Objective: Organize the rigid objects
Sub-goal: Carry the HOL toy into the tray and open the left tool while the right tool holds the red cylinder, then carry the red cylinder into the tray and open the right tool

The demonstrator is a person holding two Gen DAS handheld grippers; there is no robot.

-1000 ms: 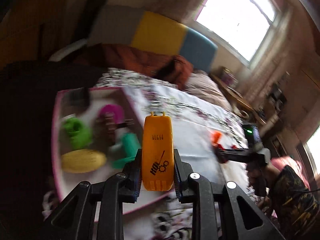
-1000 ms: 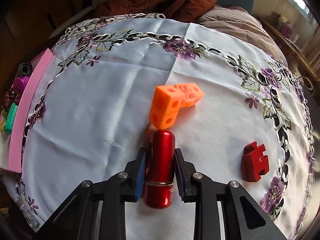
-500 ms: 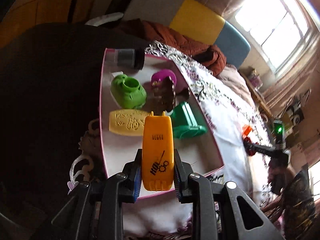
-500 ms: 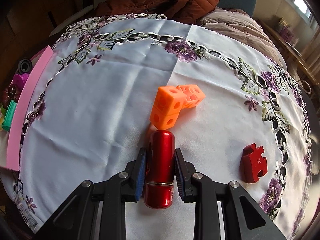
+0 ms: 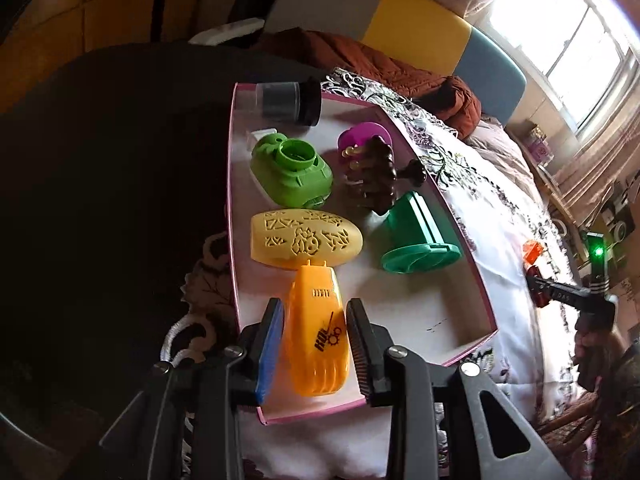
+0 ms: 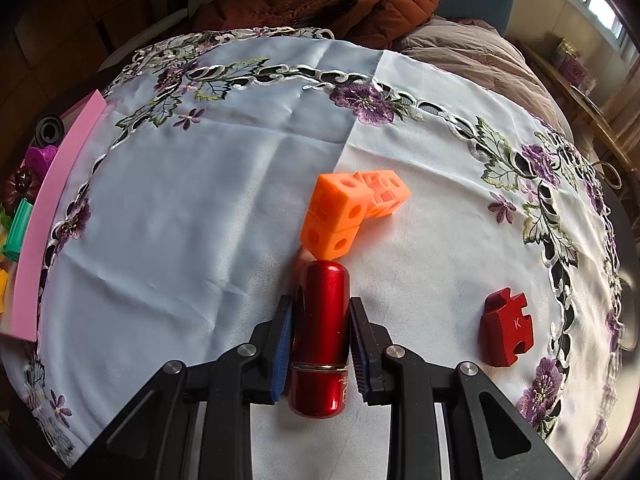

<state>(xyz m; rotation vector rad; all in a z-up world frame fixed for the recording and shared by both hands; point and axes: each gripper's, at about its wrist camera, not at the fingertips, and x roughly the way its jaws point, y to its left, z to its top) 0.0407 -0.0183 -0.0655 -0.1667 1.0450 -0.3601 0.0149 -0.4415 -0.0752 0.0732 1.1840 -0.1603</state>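
My left gripper [image 5: 316, 344] is open around an orange plastic toy [image 5: 318, 332] that lies in the near end of the pink-rimmed tray [image 5: 472, 280]; gaps show on both sides of the toy. The tray also holds a yellow oval [image 5: 304, 242], a green piece [image 5: 290, 172], a teal piece [image 5: 416, 240], a brown figure [image 5: 372, 180], a purple piece [image 5: 362, 136] and a dark jar [image 5: 288, 102]. My right gripper [image 6: 320, 336] is shut on a red metal cylinder [image 6: 320, 336] above the tablecloth, just short of the orange cubes [image 6: 348, 212].
A red puzzle-shaped block [image 6: 506, 326] lies right of the right gripper. The tray's pink wall [image 6: 52, 208] stands at the far left of the embroidered white cloth [image 6: 180, 220]. A brown blanket [image 6: 320, 8] lies beyond the table. The right gripper shows in the left wrist view [image 5: 560, 292].
My left gripper has lowered the orange toy into the tray and its jaws have opened off it. The right gripper has stayed still, holding the red cylinder.
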